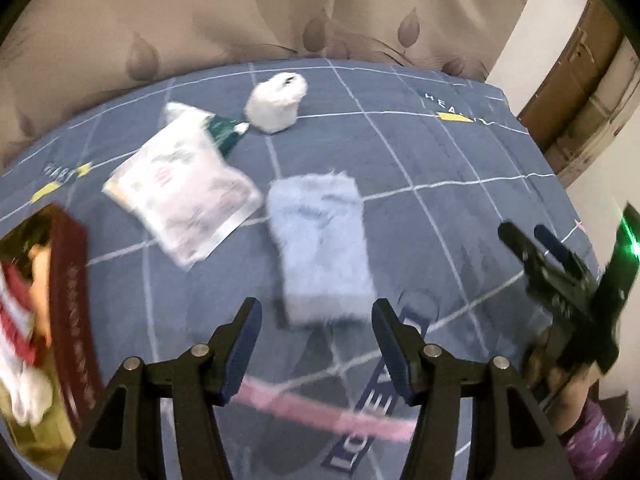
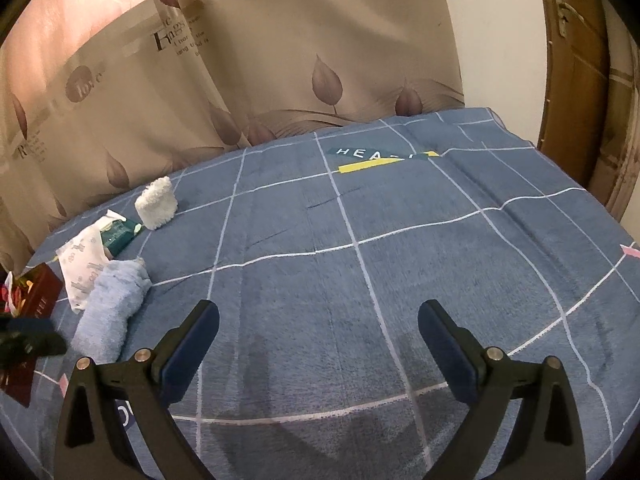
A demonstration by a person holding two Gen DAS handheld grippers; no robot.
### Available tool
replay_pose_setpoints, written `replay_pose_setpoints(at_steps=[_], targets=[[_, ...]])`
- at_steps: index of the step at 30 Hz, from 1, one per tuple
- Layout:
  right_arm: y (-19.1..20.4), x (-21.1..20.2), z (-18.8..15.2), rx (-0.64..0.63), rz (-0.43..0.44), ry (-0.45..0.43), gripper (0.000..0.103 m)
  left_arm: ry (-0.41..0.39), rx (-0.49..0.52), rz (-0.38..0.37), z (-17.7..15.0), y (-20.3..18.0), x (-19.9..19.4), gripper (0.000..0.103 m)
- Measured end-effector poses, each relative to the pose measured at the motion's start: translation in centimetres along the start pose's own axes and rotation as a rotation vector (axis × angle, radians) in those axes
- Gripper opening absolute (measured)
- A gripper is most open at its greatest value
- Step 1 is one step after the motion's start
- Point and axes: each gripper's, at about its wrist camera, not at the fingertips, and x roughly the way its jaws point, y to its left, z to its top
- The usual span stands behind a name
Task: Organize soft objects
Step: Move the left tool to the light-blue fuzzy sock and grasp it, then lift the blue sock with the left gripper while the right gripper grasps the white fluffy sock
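A fluffy light-blue cloth (image 1: 318,246) lies on the blue checked bed cover (image 1: 420,152). My left gripper (image 1: 316,320) is open, just short of the cloth's near end, with a finger on each side and apart from it. A white fluffy roll (image 1: 276,102) sits farther back, and a white plastic packet (image 1: 180,192) and a dark green packet (image 1: 226,132) lie to the left. My right gripper (image 2: 318,320) is open and empty over bare cover; it also shows at the right in the left wrist view (image 1: 528,244). The right wrist view shows the blue cloth (image 2: 110,312) and white roll (image 2: 157,203).
A dark red box (image 1: 76,312) with red and white contents sits at the left bed edge, also seen in the right wrist view (image 2: 30,308). A beige leaf-print curtain (image 2: 280,60) hangs behind the bed. A wooden door (image 2: 576,80) stands at the right.
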Motion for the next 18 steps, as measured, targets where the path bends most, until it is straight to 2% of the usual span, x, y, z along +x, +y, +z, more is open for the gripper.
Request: replay_pose_setpoints(at_steps=[5, 9, 13, 14, 16, 17, 18], targets=[[0.0, -0.3, 0.0, 0.002, 0.013, -0.011, 0.099, 0.093, 0.026, -0.015, 2.5, -0.3, 3.3, 0.059], [-0.1, -0.5, 0.1, 0.008, 0.024, -0.021, 0.099, 0.145, 0.001, -0.046, 3.3, 0.3, 5.6, 0.059], [-0.2, -0.7, 0.2, 0.018, 0.030, -0.031, 0.099, 0.122, 0.023, -0.064, 3.5, -0.2, 6.1, 0.061], [-0.3, -0.7, 0.2, 0.021, 0.031, -0.033, 0.099, 0.108, 0.032, -0.058, 3.3, -0.3, 6.0, 0.055], [-0.4, -0.7, 0.2, 0.030, 0.033, -0.037, 0.099, 0.064, 0.057, 0.009, 2.6, -1.0, 5.8, 0.029], [-0.5, -0.7, 0.2, 0.032, 0.034, -0.037, 0.099, 0.048, 0.077, 0.033, 2.2, -1.4, 5.6, 0.025], [-0.5, -0.7, 0.3, 0.035, 0.035, -0.038, 0.099, 0.028, 0.083, 0.035, 1.6, -1.7, 5.1, 0.024]])
